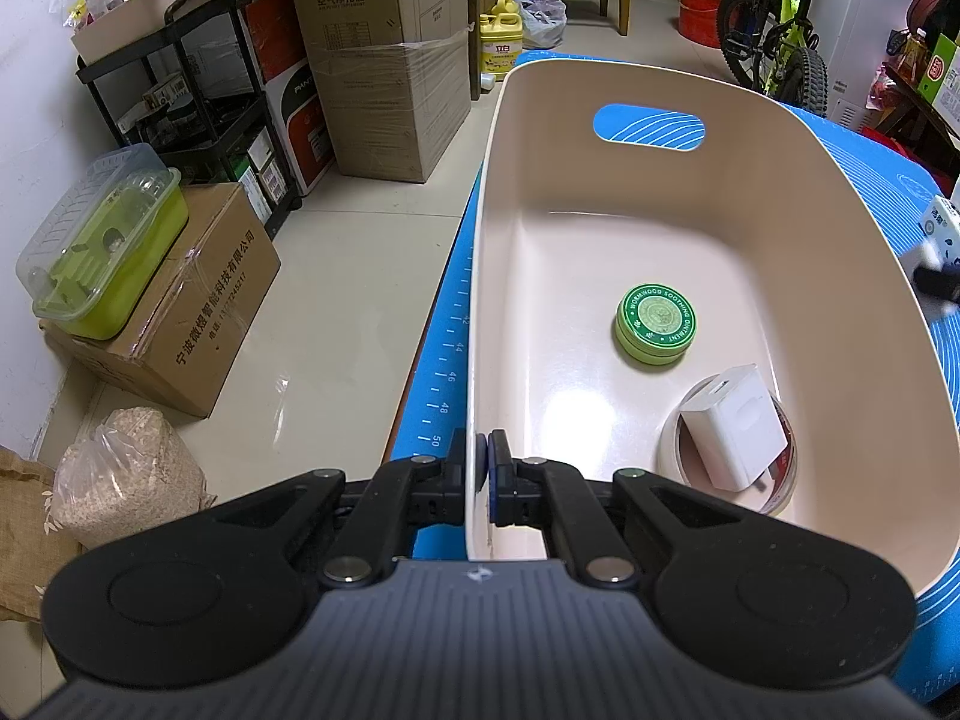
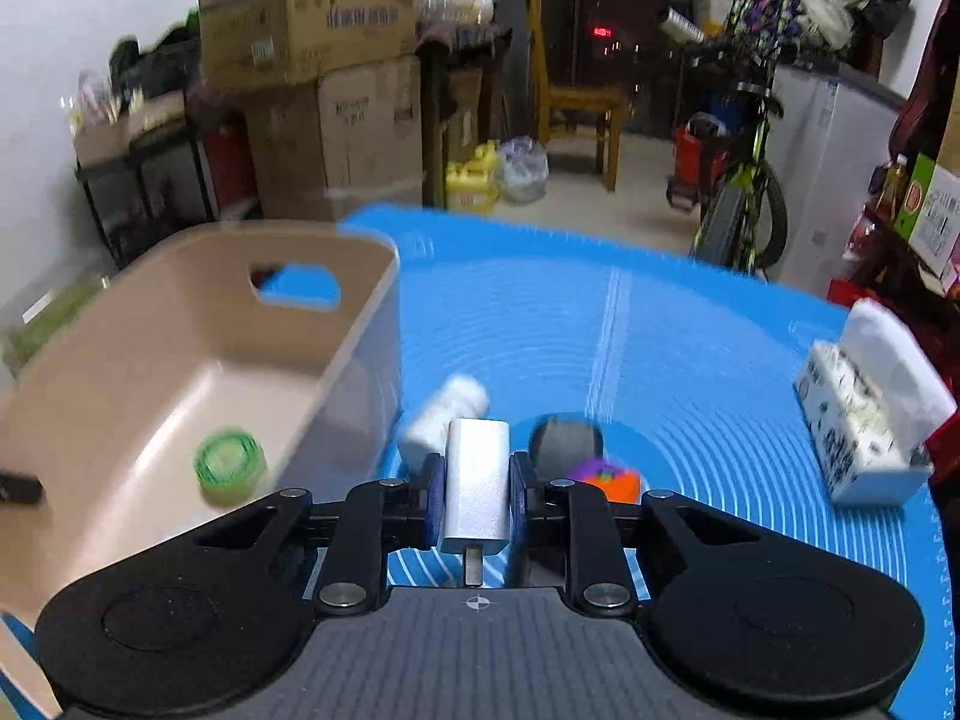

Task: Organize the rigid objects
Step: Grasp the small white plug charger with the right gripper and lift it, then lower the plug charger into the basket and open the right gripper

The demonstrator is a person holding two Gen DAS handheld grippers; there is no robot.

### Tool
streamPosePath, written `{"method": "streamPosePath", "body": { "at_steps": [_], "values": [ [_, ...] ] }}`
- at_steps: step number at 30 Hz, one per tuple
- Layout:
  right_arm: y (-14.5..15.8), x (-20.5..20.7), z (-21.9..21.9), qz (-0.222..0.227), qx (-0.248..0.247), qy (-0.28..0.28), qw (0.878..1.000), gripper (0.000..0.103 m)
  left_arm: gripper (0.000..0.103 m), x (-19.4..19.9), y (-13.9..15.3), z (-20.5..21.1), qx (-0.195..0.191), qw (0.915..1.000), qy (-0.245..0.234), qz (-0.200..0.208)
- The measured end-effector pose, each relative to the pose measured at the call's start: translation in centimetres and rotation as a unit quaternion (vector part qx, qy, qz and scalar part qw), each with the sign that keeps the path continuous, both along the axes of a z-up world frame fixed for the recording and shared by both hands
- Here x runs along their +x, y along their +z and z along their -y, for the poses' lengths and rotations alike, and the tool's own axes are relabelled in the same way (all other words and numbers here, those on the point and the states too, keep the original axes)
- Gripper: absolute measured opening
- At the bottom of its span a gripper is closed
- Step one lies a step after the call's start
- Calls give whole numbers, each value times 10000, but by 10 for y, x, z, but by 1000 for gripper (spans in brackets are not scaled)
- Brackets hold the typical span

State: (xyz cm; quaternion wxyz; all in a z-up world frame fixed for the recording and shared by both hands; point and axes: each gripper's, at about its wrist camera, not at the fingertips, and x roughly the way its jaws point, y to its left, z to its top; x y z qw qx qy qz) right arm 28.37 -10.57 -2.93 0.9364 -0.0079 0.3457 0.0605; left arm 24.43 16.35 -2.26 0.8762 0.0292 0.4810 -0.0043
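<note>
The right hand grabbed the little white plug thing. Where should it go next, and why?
Probably left, over the beige bin. The right gripper grips the white charger above the blue mat, and the green tin already sits in the bin, whose rim the left gripper pinches.

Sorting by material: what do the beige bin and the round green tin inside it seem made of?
Beige bin: apparently moulded plastic, smooth semi-gloss, light glare on its floor, cut-out handle. Round green tin: probably painted metal, judging by its printed lid and seamed rim.
</note>
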Motion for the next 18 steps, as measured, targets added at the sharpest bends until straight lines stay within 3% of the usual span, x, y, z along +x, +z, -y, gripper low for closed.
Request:
{"method": "streamPosePath", "body": {
  "at_steps": [5, 10, 15, 18],
  "values": [
    [33, -6, -11, 424, 168, 214, 9987, 31, 7, 0, 0, 0, 2, 10000, -1, 1],
    [53, 5, -46, 546, 189, 678, 9960, 31, 7, 0, 0, 0, 4, 10000, -1, 1],
    [56, 22, -103, 390, -97, 1326, 9903, 31, 7, 0, 0, 0, -2, 10000, 3, 0],
    [46, 38, -137, 21, -301, 1666, 9856, 31, 7, 0, 0, 0, -8, 10000, 0, 0]
  ]
}}
